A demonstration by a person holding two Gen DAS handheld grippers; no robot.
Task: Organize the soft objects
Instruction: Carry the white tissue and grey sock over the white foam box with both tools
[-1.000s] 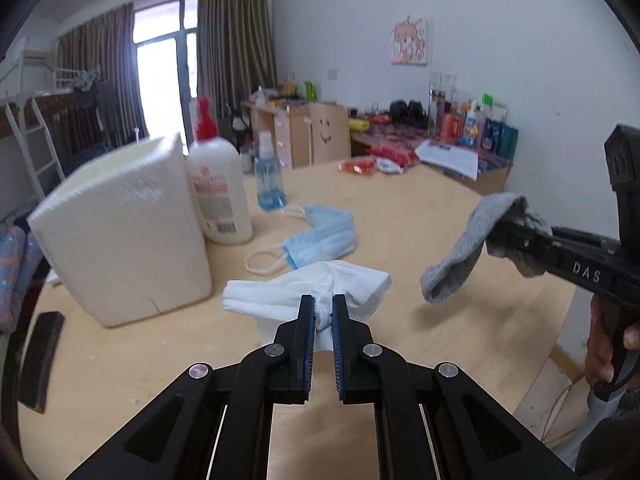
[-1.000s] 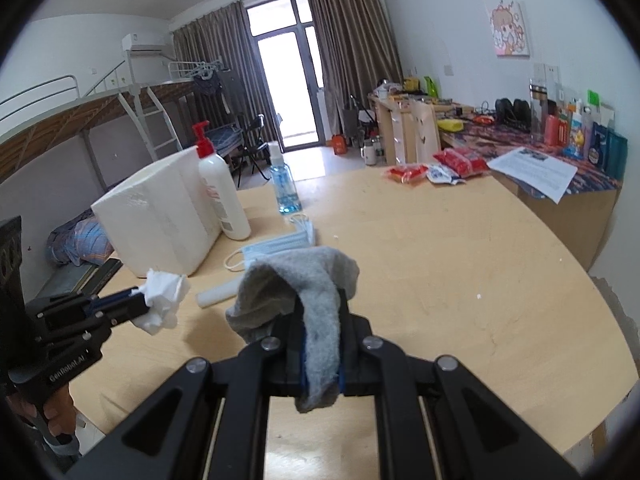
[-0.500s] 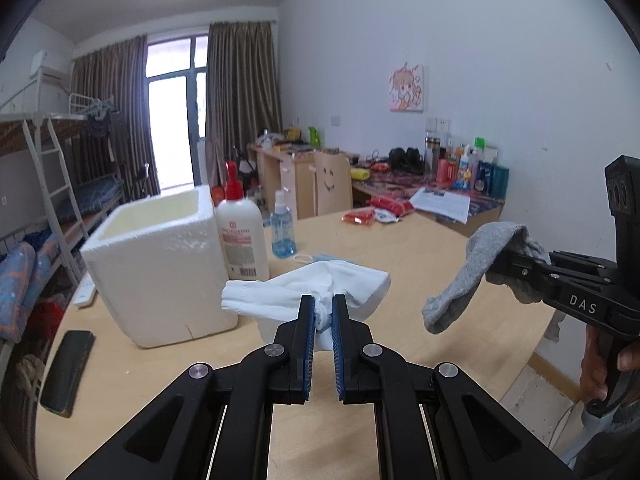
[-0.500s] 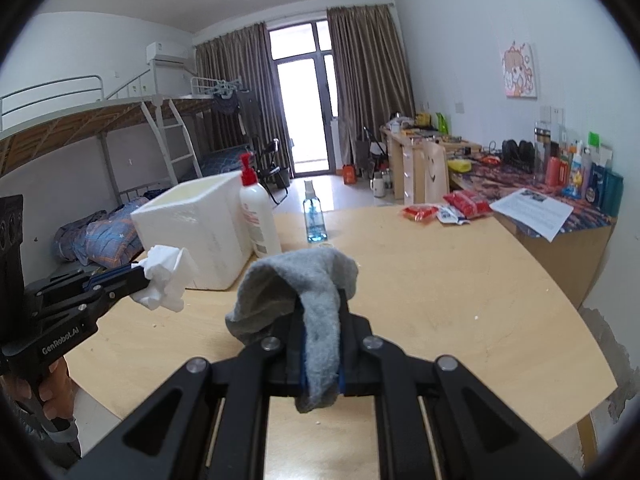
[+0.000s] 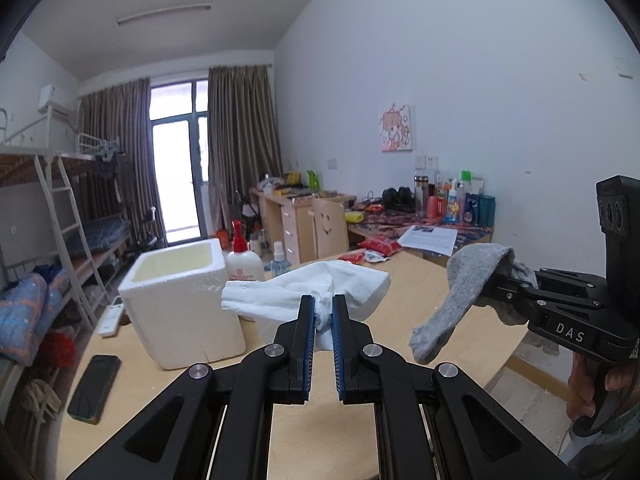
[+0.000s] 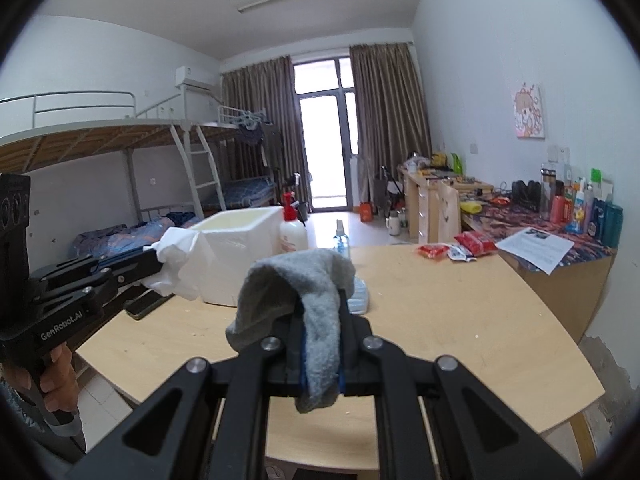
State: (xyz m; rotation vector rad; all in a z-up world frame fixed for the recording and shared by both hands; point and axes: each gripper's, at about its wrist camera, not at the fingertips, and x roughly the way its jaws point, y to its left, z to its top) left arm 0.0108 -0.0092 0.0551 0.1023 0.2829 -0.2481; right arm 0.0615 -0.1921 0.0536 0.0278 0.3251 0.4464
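My left gripper is shut on a white cloth and holds it in the air above the wooden table. My right gripper is shut on a grey sock, which hangs over its fingers; it also shows at the right of the left wrist view. The white cloth shows at the left of the right wrist view. An open white foam box stands on the table to the left; it also shows in the right wrist view. A blue face mask lies on the table.
A lotion pump bottle and a small blue spray bottle stand behind the box. A black phone lies at the table's left edge. Red snack packets lie at the far side. A bunk bed stands to the left.
Both grippers have risen well above the table with their cloths still held. The views now look down into the foam box from higher up, and the face mask is hidden in the left view.
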